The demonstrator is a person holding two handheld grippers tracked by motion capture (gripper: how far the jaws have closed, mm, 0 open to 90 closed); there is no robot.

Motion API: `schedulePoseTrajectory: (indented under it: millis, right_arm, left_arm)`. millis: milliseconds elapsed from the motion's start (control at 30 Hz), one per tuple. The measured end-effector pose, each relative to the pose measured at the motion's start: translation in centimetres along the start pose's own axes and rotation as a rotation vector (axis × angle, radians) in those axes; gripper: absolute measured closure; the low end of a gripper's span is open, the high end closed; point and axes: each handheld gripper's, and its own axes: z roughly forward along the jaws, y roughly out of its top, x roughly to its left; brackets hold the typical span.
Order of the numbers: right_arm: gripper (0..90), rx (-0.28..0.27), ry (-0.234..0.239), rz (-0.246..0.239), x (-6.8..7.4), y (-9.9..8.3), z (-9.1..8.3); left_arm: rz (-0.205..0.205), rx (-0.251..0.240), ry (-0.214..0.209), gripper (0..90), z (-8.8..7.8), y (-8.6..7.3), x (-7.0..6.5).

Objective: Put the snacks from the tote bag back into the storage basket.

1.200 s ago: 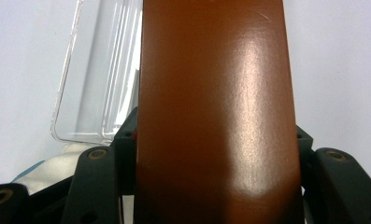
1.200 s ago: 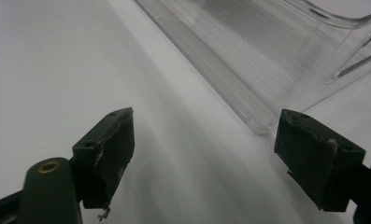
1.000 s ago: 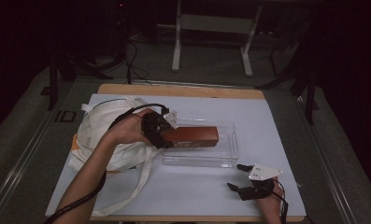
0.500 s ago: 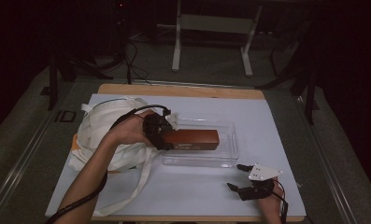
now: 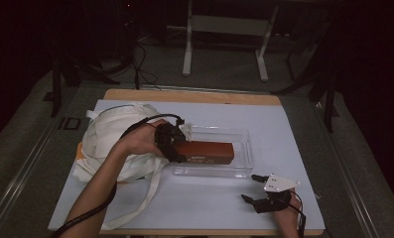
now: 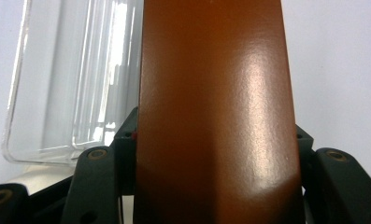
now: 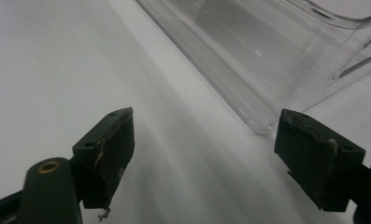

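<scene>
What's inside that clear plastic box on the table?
A long brown box sits over the clear tray, its left end clamped by the left gripper. Whether it rests on the tray floor cannot be told. The floor under it is covered; the rest looks bare.

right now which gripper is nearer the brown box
Left. The left gripper is shut on the brown box at its end, over the clear tray. The right gripper is open, apart from it near the table's front edge.

long brown box [image 5: 207, 151] lies in clear plastic tray [image 5: 244, 148] mid-table; white cloth bag [image 5: 112, 136] just left; right gripper [image 5: 256, 189] near-right.
</scene>
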Motion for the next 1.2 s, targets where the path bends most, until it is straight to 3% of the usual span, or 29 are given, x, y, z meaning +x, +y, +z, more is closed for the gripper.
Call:
schedulePoseTrajectory:
  millis: [600,1067,1200]
  right_arm:
    - [20.1,0.004,0.002,-0.002,0.0,0.0,0.0]
    - [20.1,0.008,0.005,0.0,0.0,0.0,0.1]
    - [20.1,0.008,0.005,0.0,0.0,0.0,0.1]
  left_arm:
    - [0.045,-0.005,-0.011,43.0,1.1,1.0,0.1]
    - [0.042,-0.002,-0.025,42.3,2.2,1.7,0.3]
    - [0.023,-0.011,-0.036,41.7,2.2,1.7,0.4]
